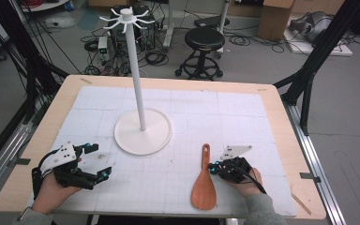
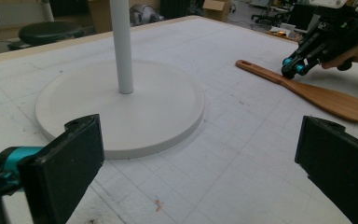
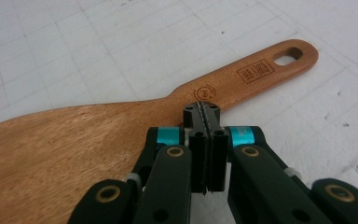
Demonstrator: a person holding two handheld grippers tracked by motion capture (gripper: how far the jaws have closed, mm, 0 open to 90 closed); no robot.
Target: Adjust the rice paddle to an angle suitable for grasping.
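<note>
The right tool (image 1: 212, 165) sits near the table's near edge, right of its middle, with its two black jaws pressed flat together and nothing between them. In the right gripper view the closed tips (image 3: 201, 112) hang right over the neck of the brown wooden rice spatula (image 3: 121, 126), where the handle widens into the blade; whether they actually touch the wood cannot be told. In the left gripper view the same closed tool (image 2: 294, 69) stands at that neck. The spatula (image 1: 204, 180) lies flat on the white gridded mat (image 1: 178, 187) that covers the light wooden table (image 1: 281, 122), its rounded blade towards the near edge and its holed handle pointing towards the far edge. The left tool (image 1: 98, 161) rests near the near left corner, its jaws spread wide and holding nothing; between them lie only the mat and, further off, the round base of the white hook-topped stand (image 1: 143, 131), which rises upright at the table's middle, well apart from the spatula.
</note>
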